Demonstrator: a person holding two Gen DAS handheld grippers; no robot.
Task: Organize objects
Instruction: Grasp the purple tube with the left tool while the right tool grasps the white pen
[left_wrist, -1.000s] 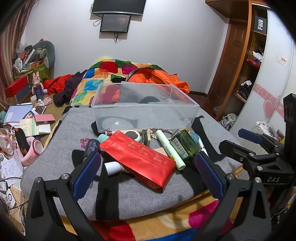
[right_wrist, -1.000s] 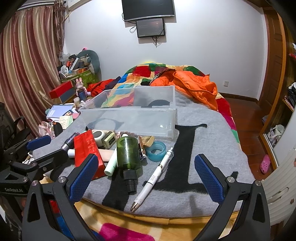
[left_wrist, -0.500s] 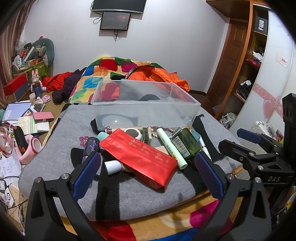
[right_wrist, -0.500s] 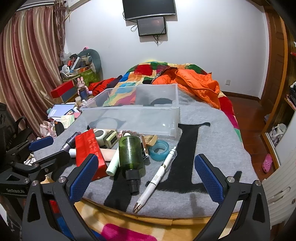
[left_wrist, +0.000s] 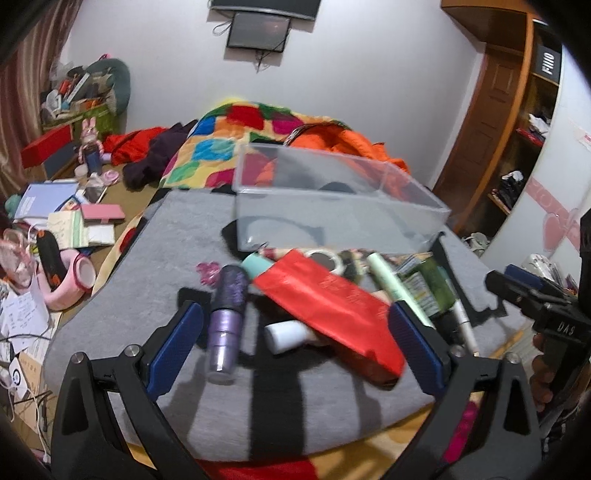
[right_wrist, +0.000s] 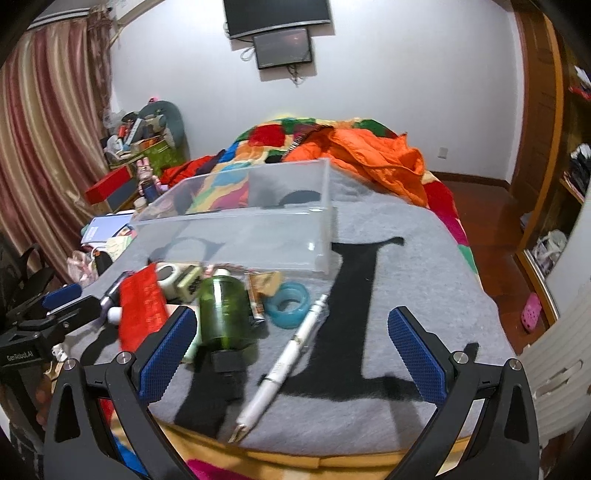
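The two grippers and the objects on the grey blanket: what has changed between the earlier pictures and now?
Both grippers came closer and lower over the pile; the left gripper, jaws just closing a little, now frames the purple bottle and red foil pouch; the right gripper frames the green glass bottle and white pen. Nothing was gripped. The objects and the clear plastic box stayed put.

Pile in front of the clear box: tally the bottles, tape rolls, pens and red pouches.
Bottles: 2 (purple bottle, green bottle)
Tape rolls: 2 (blue tape roll, white tape roll)
Pens: 1 (white pen)
Red pouches: 1 (red pouch)
Total: 6
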